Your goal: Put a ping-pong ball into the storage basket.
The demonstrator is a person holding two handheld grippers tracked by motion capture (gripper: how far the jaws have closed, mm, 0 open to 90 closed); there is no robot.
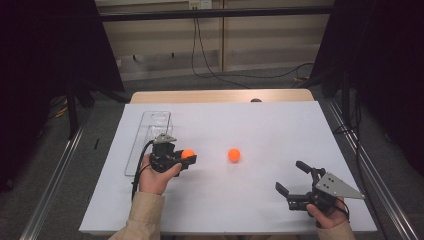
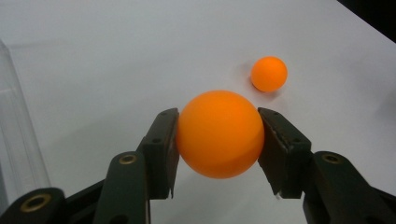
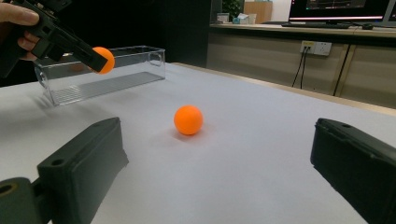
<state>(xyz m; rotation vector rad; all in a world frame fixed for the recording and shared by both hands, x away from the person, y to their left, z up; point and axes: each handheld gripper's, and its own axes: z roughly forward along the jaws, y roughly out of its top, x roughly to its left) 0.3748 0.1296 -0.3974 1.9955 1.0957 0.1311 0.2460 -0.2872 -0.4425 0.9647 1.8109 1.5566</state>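
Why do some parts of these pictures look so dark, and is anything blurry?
High view: the white table is evenly lit, but both upper corners fall into black. Left gripper view: the held ball is sharp, with soft shading underneath; the far ball is slightly soft and casts a faint shadow. Right gripper view: its own near jaws are blurred; the clear box shows faint glare.

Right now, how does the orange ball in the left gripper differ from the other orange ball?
The held ball is clamped in the left gripper, lifted off the table; the loose ball rests on the table, untouched. The held ball is nearer the clear tray; the loose one lies mid-table. Both look alike.
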